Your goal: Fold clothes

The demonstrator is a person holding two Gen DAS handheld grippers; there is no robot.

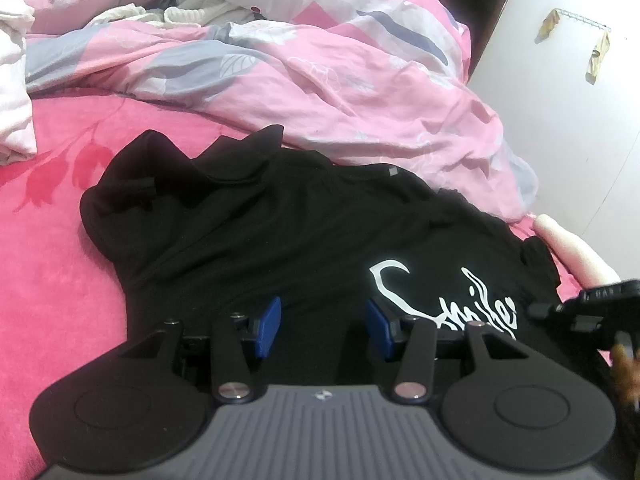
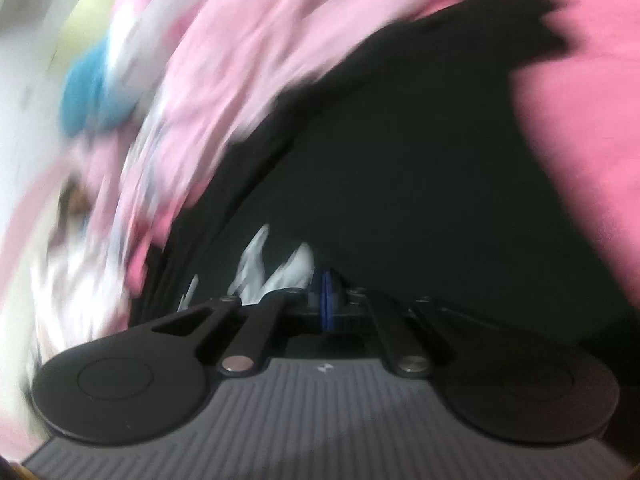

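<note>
Left wrist view: the black T-shirt (image 1: 260, 232) is lying on the pink bedsheet (image 1: 52, 264), and the left gripper (image 1: 324, 330) is being held half-open over its near edge, gripping nothing. The right gripper (image 2: 326, 300) is being kept fully closed, seemingly pinching black cloth, probably to carry a fold across.

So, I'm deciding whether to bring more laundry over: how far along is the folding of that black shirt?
Early. The black T-shirt lies bunched on the pink bedsheet, not squared. The right gripper is shut at its printed edge, apparently pinching fabric, in a blurred view. The left gripper is open above the shirt. Smoothing and folding remain.
</note>
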